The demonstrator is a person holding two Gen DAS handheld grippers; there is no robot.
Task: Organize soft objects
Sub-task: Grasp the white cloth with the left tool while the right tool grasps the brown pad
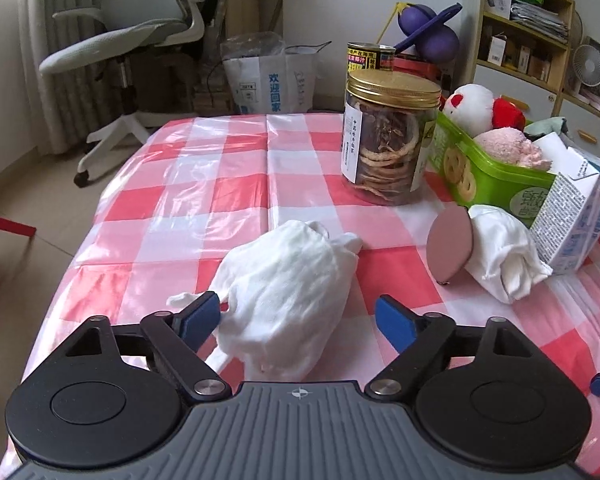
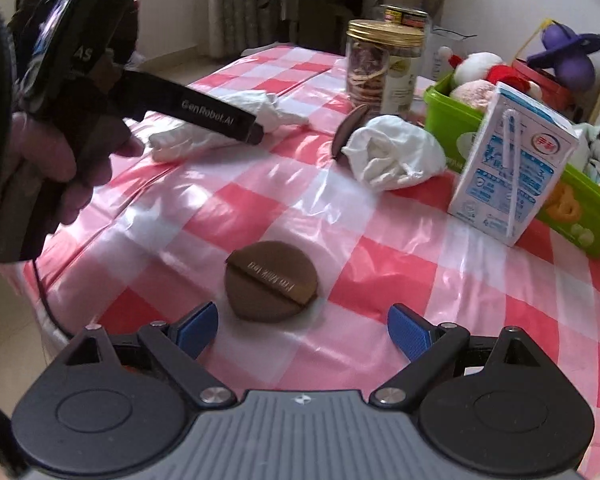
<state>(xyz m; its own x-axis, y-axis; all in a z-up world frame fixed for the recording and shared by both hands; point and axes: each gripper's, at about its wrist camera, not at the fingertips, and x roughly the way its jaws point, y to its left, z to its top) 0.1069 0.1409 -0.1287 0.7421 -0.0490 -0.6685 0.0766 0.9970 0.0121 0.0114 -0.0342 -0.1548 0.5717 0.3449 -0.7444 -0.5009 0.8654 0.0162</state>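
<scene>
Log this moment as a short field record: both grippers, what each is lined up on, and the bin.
left gripper: jaws open, white cloth bundle between them, left pad touching it
right gripper: jaws open, brown round puff just ahead, untouched
green bin: already holds plush toys
second white cloth: on the checked tablecloth beside the milk carton
jar: upright, gold lid on

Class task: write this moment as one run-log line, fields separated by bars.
left tongs: open around crumpled white cloth bundle | right tongs: open before round brown puff | green plastic bin: holds plush toys
</scene>
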